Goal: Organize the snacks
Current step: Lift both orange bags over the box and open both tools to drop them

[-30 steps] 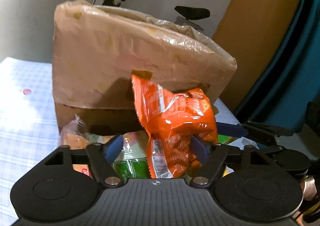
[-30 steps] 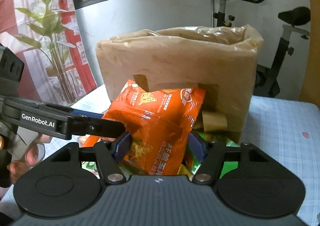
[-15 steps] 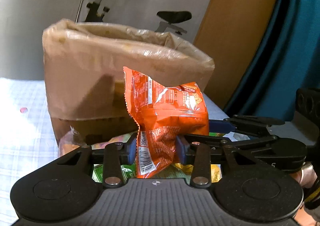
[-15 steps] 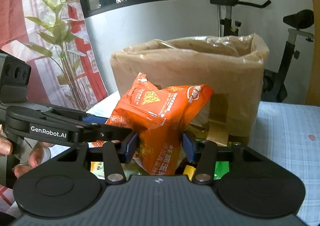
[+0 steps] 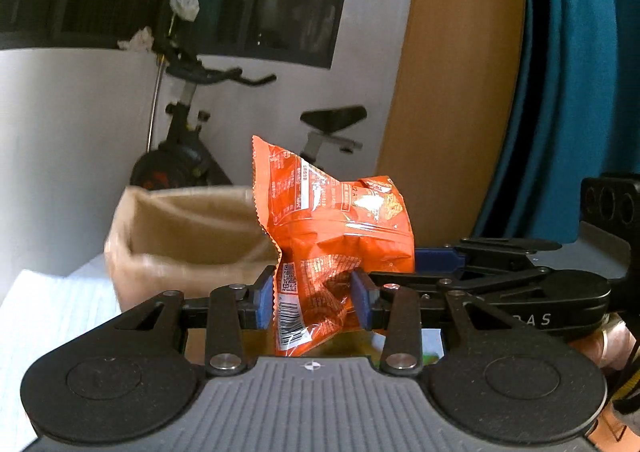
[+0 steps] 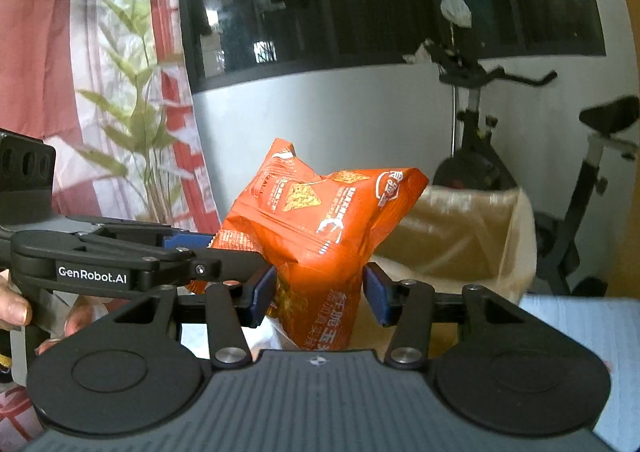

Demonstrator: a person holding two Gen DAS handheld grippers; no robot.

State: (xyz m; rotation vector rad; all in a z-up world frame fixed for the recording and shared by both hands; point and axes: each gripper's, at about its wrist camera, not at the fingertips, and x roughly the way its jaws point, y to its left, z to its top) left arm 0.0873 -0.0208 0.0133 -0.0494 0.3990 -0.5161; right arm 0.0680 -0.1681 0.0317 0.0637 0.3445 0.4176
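A home room; exercise bike [image 6: 520, 156], curtains [image 5: 576, 84], potted plant [image 6: 140, 124]

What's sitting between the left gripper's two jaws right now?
The orange snack bag, pinched at its lower end by the left gripper; this shows in the left wrist view.

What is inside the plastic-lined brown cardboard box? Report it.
The plastic-lined brown cardboard box shows only bare liner on its inner walls. Its floor cannot be seen: the orange snack bag, clamped by the left gripper and right gripper, covers it.
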